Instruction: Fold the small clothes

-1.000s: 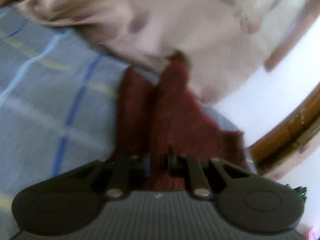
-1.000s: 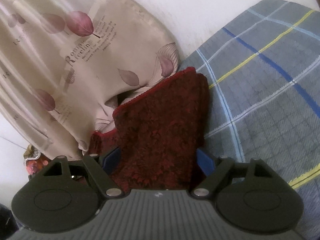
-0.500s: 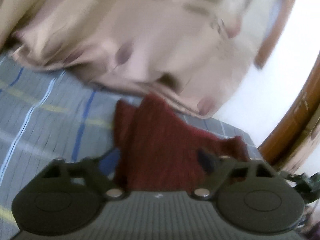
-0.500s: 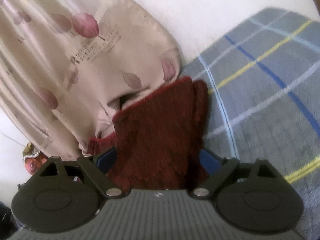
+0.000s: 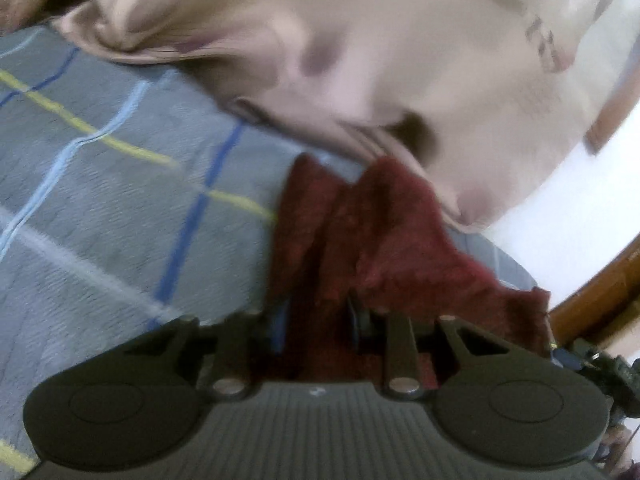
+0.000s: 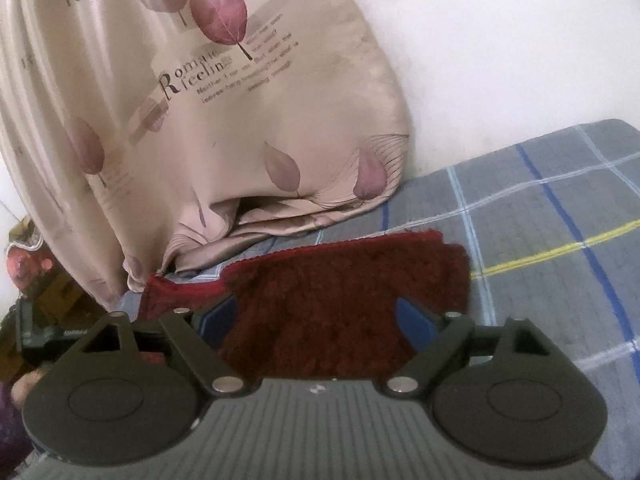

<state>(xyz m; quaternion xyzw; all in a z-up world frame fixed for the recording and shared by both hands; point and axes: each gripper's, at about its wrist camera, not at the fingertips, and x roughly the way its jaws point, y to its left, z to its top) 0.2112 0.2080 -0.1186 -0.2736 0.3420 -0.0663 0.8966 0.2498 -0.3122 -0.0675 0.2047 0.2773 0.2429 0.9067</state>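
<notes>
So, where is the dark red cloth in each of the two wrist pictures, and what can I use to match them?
Left wrist view: the dark red cloth lies lower centre, running from the left gripper up to the curtain.
Right wrist view: the cloth lies lower centre, between the wide jaws of the right gripper.
Shared landmark: the beige leaf-print curtain just behind the cloth.

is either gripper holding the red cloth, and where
The left gripper has just been closing on a raised fold of the red cloth near its edge. The right gripper is open, holding nothing.
</notes>
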